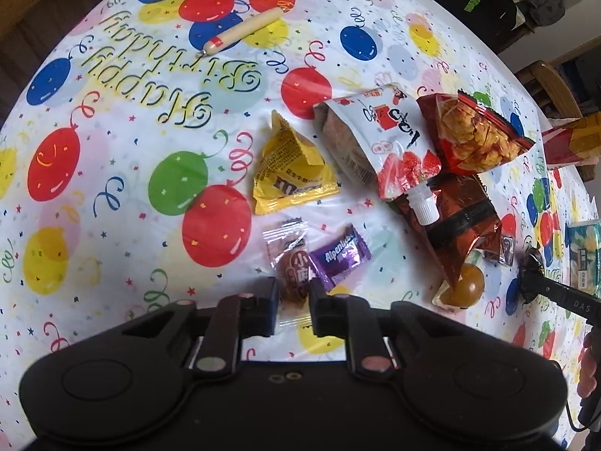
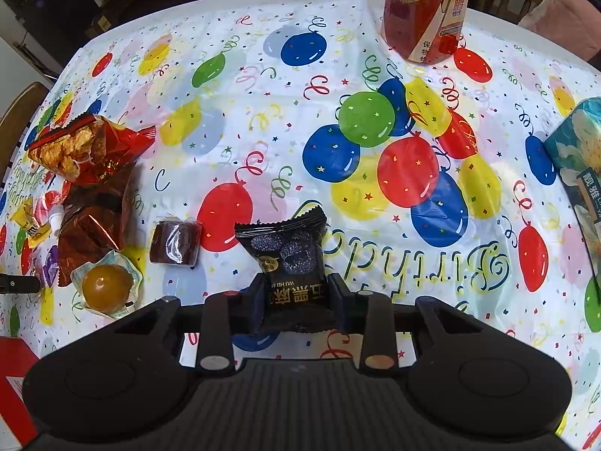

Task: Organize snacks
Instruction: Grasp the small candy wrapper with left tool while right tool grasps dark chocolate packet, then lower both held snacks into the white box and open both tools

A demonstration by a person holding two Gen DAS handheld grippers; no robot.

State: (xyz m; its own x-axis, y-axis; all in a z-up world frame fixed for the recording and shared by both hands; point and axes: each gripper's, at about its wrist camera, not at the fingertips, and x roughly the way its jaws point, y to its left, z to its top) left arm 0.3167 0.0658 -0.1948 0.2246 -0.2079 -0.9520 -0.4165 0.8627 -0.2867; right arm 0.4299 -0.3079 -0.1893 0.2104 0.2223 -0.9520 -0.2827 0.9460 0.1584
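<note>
Snacks sit mostly bunched in one pile on the balloon tablecloth (image 2: pixel 263 120), so I'd call the sorting well along but not finished. Pile as my left view shows it: yellow M&M bag (image 1: pixel 289 173), white spout pouch (image 1: pixel 379 139), red chip bag (image 1: pixel 477 131) leaning on it, dark red foil pack (image 1: pixel 462 225) under the spout, round jelly cup (image 1: pixel 464 285) at its near end. Purple Alpenliebe candy (image 1: pixel 338 255) lies just beside the brown candy (image 1: pixel 293 274).

My left gripper (image 1: pixel 293 300) straddles that brown candy, fingers either side of it; whether they actually pinch it I can't tell. Wrapper is clear at the ends, brown lump in the middle.

My right gripper (image 2: pixel 296 300) is clamped on a black sesame pack (image 2: pixel 289 259), held up off the cloth, well apart from the pile. Pack is glossy black, crimped top edge, looks flat and light. A small dark red cube (image 2: pixel 174 242) in clear wrap lies near the jelly cup, loose.

Left to do, my guess: bring the black pack over, tidy the loose small ones. A wooden stick (image 1: pixel 240 32) and a bottle (image 2: pixel 424 11) stand apart, untouched.
</note>
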